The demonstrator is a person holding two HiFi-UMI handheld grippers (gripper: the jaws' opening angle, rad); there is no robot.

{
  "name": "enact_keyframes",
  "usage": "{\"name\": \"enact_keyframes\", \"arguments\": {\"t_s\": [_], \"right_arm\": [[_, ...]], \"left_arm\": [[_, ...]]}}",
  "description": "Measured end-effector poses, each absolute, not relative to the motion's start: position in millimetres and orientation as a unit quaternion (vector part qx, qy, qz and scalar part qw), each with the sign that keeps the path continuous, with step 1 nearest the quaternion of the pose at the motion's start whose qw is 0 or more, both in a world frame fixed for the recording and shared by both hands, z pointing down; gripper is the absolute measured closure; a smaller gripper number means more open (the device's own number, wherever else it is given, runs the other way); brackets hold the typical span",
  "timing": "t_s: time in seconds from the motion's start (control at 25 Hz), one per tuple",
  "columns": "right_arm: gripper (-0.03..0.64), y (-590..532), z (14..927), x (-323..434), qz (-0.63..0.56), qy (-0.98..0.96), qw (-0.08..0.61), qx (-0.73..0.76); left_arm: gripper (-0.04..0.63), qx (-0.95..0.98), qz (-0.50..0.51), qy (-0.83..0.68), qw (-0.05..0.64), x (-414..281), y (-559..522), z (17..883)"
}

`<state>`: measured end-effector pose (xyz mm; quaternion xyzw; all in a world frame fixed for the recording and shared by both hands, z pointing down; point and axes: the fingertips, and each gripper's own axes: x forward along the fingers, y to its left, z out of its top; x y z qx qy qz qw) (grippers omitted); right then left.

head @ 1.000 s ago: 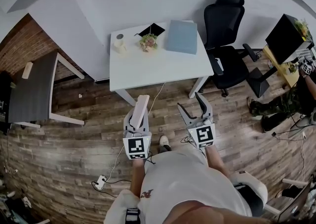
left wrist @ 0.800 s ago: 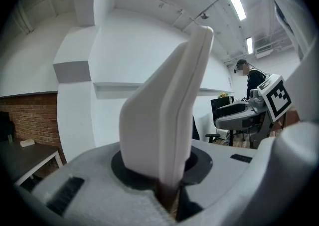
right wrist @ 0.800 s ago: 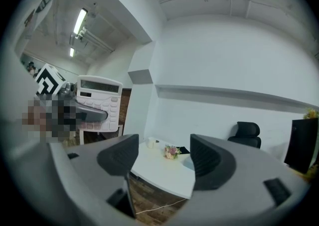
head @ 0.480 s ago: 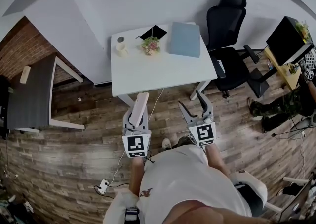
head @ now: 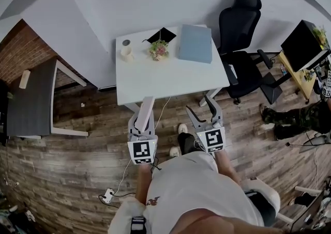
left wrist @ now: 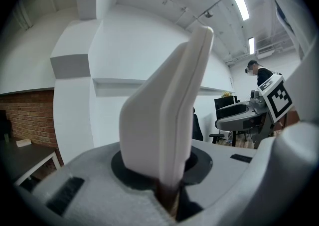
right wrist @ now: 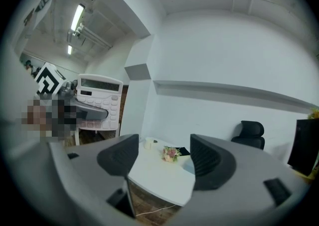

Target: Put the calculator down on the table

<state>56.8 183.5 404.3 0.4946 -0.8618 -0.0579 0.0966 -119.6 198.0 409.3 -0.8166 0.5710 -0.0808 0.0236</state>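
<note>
The white worktop [head: 170,78] is standing ahead; the left gripper [head: 139,123] is clamping the white calculator [head: 146,108] edge-up in narrow jaws, over the wooden floor [head: 77,150] short of the worktop; the right gripper [head: 199,108] is hovering alongside, jaws wide, empty.

Now nearer and lower in frame: white tabletop [head: 170,75], near edge reaching calculator [head: 146,109] tip; shoe [head: 182,128] stepped forward at centre.
</note>
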Motion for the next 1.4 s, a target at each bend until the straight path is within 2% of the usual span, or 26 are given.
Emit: {"name": "enact_keyframes", "arguments": {"t_s": [1.4], "right_arm": [[0.314,6,405,69,-0.048,-0.904,0.075,0.417]], "left_arm": [[0.523,-0.765,-0.102,0.635,0.024,-98,49,402]]}}
